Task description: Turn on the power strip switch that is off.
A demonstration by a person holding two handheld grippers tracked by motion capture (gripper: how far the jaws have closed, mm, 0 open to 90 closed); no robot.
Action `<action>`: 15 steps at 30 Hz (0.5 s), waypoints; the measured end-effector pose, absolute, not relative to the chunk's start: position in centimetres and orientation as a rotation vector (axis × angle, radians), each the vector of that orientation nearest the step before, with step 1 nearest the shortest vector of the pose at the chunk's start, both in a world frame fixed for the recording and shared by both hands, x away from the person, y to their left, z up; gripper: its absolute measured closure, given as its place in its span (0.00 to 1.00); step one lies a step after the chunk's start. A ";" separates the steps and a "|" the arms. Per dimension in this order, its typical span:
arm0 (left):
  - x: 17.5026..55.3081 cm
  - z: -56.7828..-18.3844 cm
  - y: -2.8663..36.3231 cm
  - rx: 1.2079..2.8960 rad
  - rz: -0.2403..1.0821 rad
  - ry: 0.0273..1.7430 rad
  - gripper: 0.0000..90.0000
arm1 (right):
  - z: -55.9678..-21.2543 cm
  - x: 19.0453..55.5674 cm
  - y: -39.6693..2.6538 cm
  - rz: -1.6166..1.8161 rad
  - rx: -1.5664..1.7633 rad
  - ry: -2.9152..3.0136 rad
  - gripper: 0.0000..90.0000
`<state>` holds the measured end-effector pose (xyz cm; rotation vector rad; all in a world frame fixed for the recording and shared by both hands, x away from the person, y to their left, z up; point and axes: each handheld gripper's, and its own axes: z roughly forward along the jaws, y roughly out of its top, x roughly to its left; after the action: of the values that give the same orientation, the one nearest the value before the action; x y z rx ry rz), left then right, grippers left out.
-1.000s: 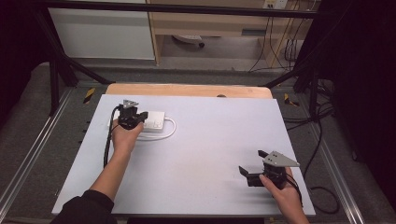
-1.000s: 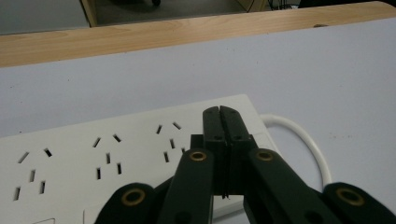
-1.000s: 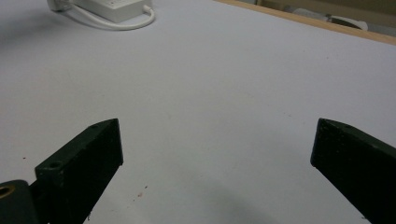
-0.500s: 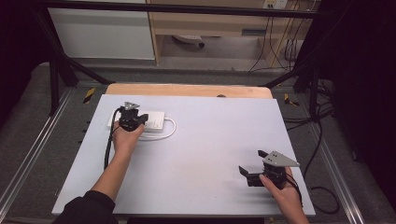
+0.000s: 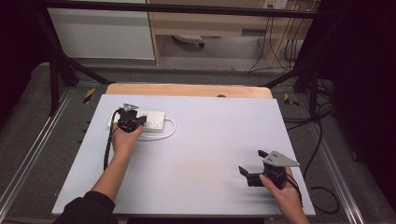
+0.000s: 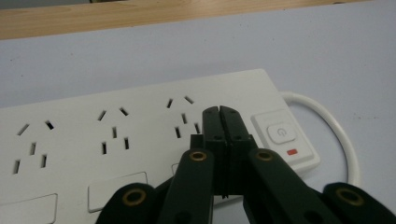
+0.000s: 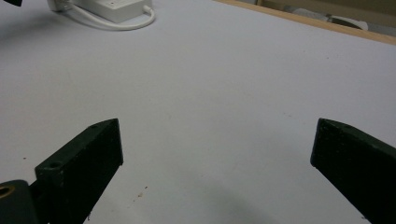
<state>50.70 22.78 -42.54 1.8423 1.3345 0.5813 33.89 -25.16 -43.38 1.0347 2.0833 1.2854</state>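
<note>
A white power strip (image 5: 156, 122) lies at the back left of the white table top (image 5: 210, 149), its cable (image 5: 172, 130) looping off its right end. My left gripper (image 5: 129, 116) hovers over it, shut with nothing between its jaws. In the left gripper view the closed tips (image 6: 219, 112) sit over the strip (image 6: 116, 140), just left of its power button (image 6: 279, 132) and above a small red light (image 6: 292, 151). My right gripper (image 5: 252, 166) rests near the front right, open and empty. The right gripper view has its two jaws wide apart (image 7: 219, 154) above bare table, the strip (image 7: 109, 7) far off.
A wooden edge (image 5: 187, 89) runs along the table's back. Behind it stand a shelf unit (image 5: 224, 23) and hanging cables (image 5: 280, 42). Metal rails (image 5: 28, 154) flank the table on both sides.
</note>
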 end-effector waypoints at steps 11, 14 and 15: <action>50.7 -42.8 22.7 1.850 0.582 1.335 1.00 | -43.4 33.9 -25.2 1.284 1.040 2.085 0.03; 50.7 -42.8 22.7 1.851 0.585 1.335 1.00 | -43.4 33.9 -25.2 1.283 1.039 2.086 0.03; 50.7 -42.8 22.7 1.854 0.586 1.335 1.00 | -43.4 33.9 -25.2 1.283 1.039 2.086 0.03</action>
<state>50.68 22.69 -42.79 1.8540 1.3352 0.5857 33.91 -25.18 -43.39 1.0386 2.0858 1.2835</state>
